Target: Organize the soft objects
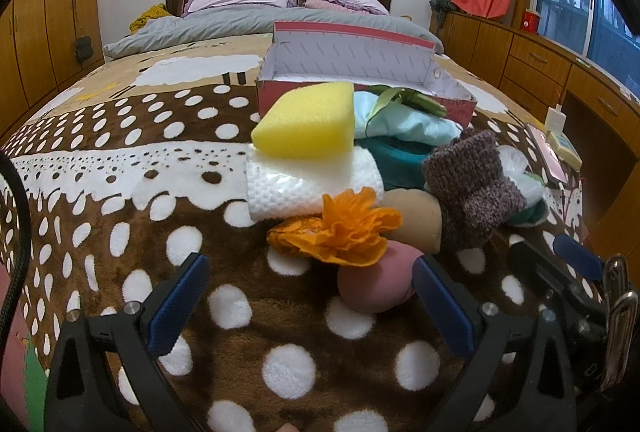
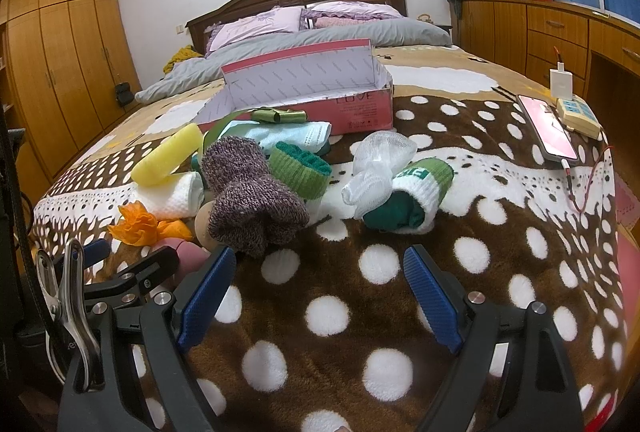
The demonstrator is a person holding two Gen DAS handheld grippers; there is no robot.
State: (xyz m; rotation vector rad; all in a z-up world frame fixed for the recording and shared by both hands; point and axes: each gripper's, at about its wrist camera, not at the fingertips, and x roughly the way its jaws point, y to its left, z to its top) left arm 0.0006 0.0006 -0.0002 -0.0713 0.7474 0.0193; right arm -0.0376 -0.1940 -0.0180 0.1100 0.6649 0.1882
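Observation:
A pile of soft things lies on the spotted brown blanket (image 1: 240, 312): a yellow sponge (image 1: 306, 120) on a white towel (image 1: 312, 184), an orange fabric flower (image 1: 340, 232), a pink sponge ball (image 1: 374, 282), a beige sponge (image 1: 418, 218), a purple knit sock (image 1: 472, 188), a light blue cloth (image 1: 408, 120). Behind stands an open pink box (image 1: 360, 72). My left gripper (image 1: 312, 304) is open and empty, near the pink ball. My right gripper (image 2: 320, 296) is open and empty, in front of the purple sock (image 2: 248, 192), a green sock (image 2: 298, 168), a white mesh (image 2: 376, 160) and a green-white sock (image 2: 416, 192).
A phone (image 2: 546, 126) with a cable and a small box (image 2: 578, 114) lie at the bed's right edge. Wooden drawers (image 2: 560, 28) stand on the right, wardrobes (image 2: 60, 52) on the left. Pillows (image 2: 260, 24) and a grey duvet (image 2: 320, 36) lie at the head.

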